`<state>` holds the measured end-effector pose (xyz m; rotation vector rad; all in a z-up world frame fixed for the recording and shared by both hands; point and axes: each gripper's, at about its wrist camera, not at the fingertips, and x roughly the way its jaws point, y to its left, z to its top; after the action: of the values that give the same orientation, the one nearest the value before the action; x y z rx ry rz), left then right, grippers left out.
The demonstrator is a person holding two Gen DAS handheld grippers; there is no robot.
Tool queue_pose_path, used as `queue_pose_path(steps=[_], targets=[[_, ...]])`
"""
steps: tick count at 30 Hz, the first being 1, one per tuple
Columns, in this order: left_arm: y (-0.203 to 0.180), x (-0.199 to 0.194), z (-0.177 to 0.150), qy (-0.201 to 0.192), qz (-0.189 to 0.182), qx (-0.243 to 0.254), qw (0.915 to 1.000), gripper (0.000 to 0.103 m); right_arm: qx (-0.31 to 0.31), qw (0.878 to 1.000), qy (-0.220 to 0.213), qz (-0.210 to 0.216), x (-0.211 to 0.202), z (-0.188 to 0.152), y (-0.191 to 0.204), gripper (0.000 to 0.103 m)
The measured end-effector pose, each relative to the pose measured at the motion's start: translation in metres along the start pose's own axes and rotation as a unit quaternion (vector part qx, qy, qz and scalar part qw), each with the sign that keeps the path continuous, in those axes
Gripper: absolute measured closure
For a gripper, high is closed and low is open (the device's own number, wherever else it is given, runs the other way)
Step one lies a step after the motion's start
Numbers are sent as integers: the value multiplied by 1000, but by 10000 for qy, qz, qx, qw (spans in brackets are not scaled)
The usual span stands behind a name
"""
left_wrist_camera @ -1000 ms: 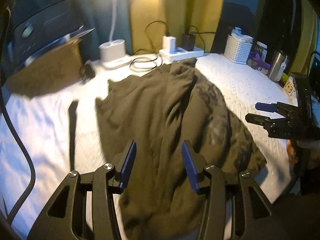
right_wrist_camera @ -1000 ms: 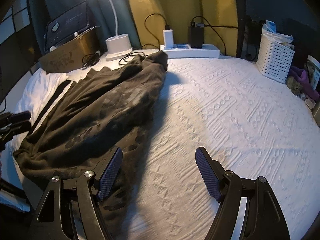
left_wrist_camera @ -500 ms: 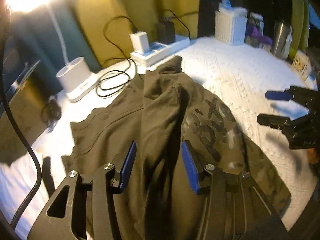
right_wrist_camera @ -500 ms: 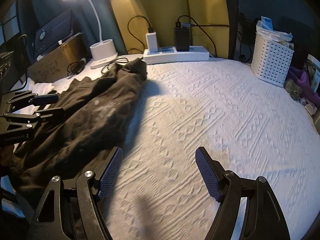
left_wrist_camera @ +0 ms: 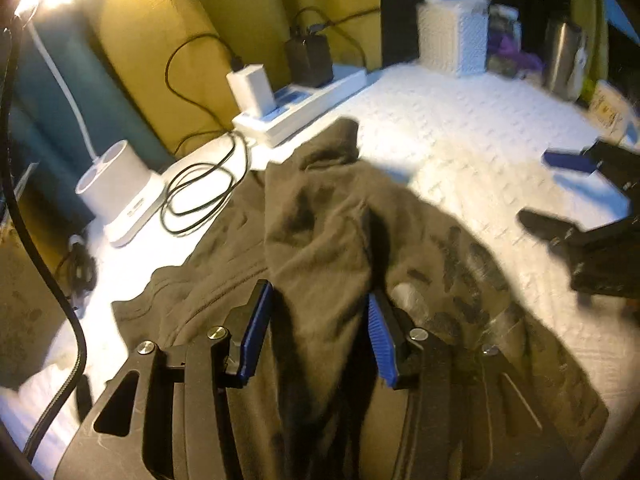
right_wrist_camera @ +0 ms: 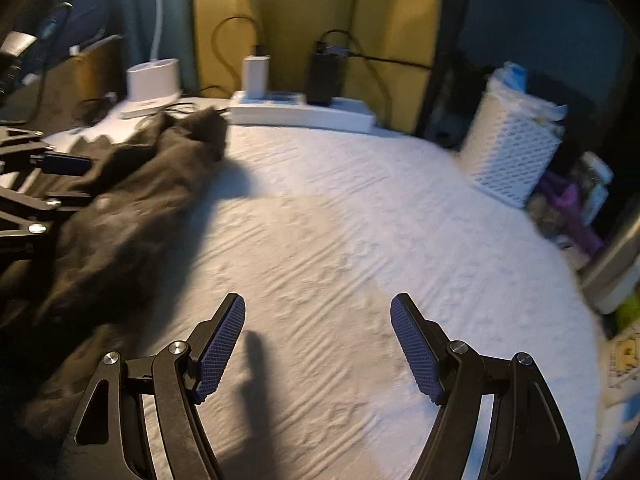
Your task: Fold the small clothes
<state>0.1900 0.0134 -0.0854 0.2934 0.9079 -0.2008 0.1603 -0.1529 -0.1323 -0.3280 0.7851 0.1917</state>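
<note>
A dark olive garment lies crumpled on the white textured cover, with a faint print on its right half. My left gripper sits low over it. Its jaws are closing around a raised fold that stands between the blue pads. In the right wrist view the garment fills the left side, and the left gripper reaches in at the left edge. My right gripper hangs open over bare cover beside the garment's right edge, with nothing between its fingers. It also shows at the far right as the right gripper.
Along the back stand a white power strip with chargers, a lamp base and a coiled black cable. A white perforated basket and a metal flask stand at the back right. A brown box is at the left.
My left gripper has moved over the garment and dropped closer, so a fold now stands between its pads. The right gripper has shifted right, from the garment's edge onto bare cover.
</note>
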Motion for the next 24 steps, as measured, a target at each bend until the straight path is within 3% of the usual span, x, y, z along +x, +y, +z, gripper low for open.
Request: queue_pose_path(steps=[1,5,11,17,24], targets=[[4,-2,0,-37,-47,-101,9999,88,7,10000,15,-3,0,0,-1,26],[22,-16,-4,-211,-11,-448,9988,98,7,9995,-160,287,-3,4,1,26],[48,-40,-16,-501,-84,-970,9940,98,-46,9963,-70,858,-5,17,17,26],[79,-69,-27,-875,-210,-1541,9840,98,-76,9960,-146,883,-17,20,33,26],[117,-78,-45,-915,-143,-2111,9731,98,-163,9943,-177,1039,-25,28,52,26]])
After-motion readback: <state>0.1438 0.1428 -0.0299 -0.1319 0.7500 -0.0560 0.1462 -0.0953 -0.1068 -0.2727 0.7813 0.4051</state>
